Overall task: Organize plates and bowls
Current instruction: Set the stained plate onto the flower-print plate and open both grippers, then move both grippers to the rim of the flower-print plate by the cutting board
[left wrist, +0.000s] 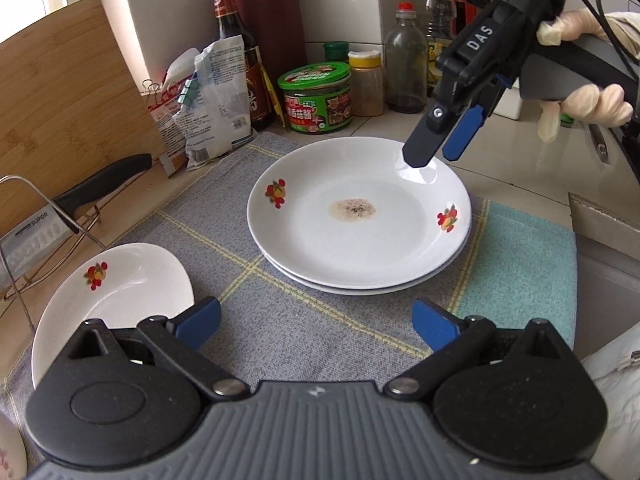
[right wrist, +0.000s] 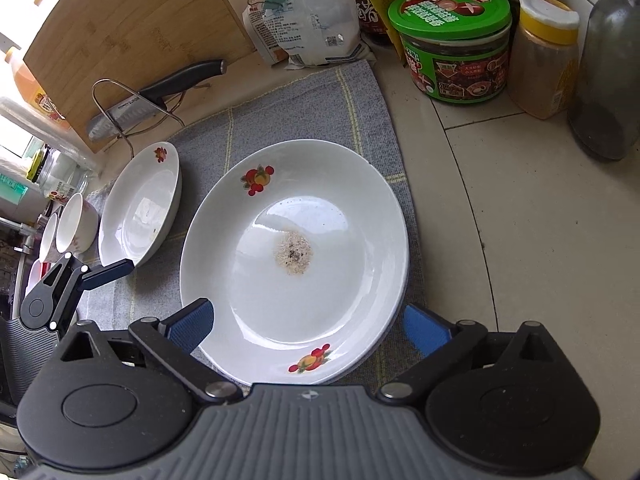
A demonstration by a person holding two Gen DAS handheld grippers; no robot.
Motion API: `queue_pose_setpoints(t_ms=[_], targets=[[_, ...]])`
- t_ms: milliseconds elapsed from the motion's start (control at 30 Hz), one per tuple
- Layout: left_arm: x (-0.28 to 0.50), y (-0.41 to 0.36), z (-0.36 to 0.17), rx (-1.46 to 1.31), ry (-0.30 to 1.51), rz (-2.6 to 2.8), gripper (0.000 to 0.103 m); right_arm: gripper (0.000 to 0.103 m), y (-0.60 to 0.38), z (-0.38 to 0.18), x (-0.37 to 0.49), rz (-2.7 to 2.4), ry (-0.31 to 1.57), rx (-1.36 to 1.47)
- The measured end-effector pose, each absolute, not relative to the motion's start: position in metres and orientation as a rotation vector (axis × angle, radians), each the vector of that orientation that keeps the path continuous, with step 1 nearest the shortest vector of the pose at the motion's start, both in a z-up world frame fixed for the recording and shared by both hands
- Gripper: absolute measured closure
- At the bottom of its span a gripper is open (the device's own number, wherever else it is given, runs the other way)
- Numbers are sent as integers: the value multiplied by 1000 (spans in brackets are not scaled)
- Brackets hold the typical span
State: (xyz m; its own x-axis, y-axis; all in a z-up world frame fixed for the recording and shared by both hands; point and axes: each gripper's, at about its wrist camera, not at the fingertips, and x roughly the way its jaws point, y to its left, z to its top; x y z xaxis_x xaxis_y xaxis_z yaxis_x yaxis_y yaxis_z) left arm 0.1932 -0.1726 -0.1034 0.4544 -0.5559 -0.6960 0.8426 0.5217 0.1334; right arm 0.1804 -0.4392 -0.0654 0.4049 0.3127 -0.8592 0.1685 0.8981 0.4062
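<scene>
Left gripper [left wrist: 316, 326] jaws wide; knife [left wrist: 28, 236] reads SUPOR; right gripper [left wrist: 434, 156] DAS.

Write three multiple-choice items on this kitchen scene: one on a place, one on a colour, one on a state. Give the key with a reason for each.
1. Where does the single plate lie relative to the plate stack in the right wrist view?
A. to its left
B. on top of it
C. to its right

2. What colour is the lid of the sauce jar?
A. red
B. green
C. white

3. How does the right gripper stand?
A. shut on a bowl
B. shut on the knife
C. open, fingers astride the stack's rim

Key: A, it sits left of the stack on the cloth; B, the lid is green; C, in the right wrist view the fingers stand wide on either side of the rim, pressing nothing.
</scene>
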Motion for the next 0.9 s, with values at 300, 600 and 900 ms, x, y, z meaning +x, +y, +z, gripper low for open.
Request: queue_pose_setpoints(t_ms=[300,600,900], targets=[[187,-151,-95,388,649,-740,2,0,-405,-52,163,-7,1021,239],[180,-109,-87,244,660,-564,1,0,-345,-42,153,-15,870,119],[175,-53,-97,220,676,-518,1,0,-267,-44,152,8,816,11]])
